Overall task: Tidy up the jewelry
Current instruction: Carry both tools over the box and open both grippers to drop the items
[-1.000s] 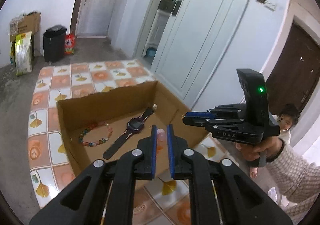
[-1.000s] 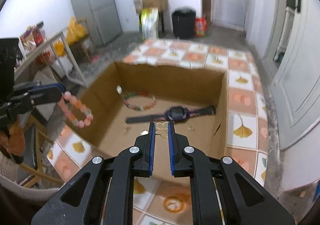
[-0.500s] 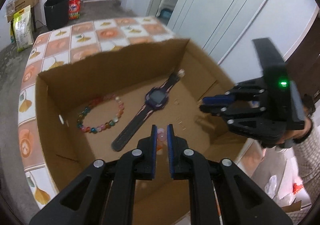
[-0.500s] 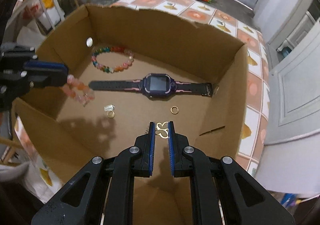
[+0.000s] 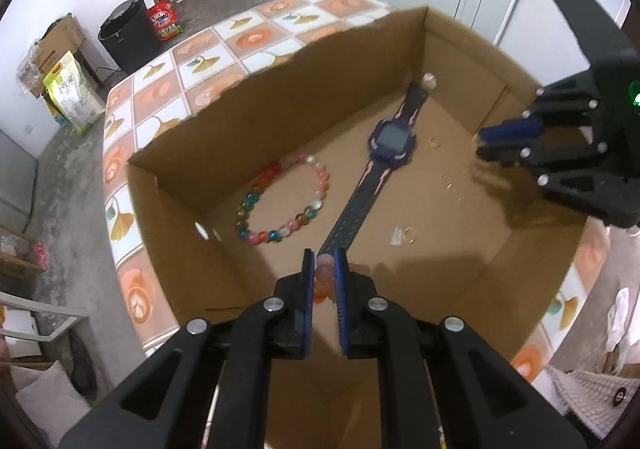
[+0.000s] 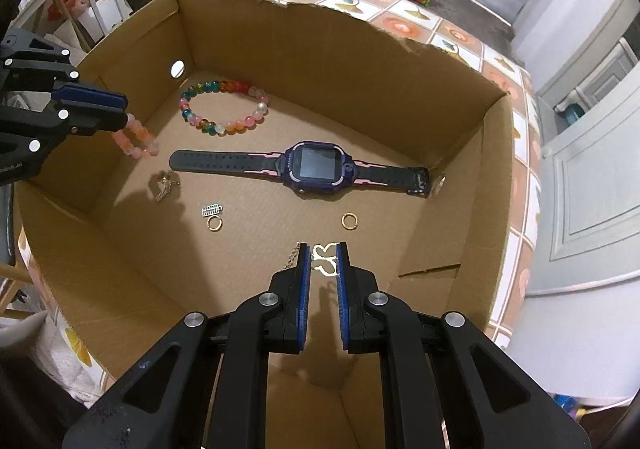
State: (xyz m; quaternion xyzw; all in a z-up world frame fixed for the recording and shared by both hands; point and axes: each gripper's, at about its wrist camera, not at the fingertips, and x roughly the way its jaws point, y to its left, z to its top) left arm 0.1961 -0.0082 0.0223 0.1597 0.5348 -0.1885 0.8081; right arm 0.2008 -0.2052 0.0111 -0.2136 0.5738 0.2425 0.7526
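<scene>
Because both pieces go in the cardboard box (image 6: 460,121), my left claw (image 5: 324,273) pinches the pink bead bracelet (image 6: 136,139) above its floor, and my right claw (image 6: 323,261) clamps the gold butterfly chain (image 6: 325,258), clear of the watch (image 6: 316,167) and colourful bracelet (image 6: 224,107); the box sits on the tiled counter (image 5: 160,89).

Both views ride on a hand-held gripper and look steeply down, from close above, into the open cardboard box (image 5: 224,137) on the tiled tabletop (image 5: 160,97). The left wrist view enters from one near corner, the right wrist view from the other — each catches the opposite tool at its edge. Shared ground: the box floor, with the watch (image 6: 316,165) and beaded bracelet (image 5: 284,205).
</scene>
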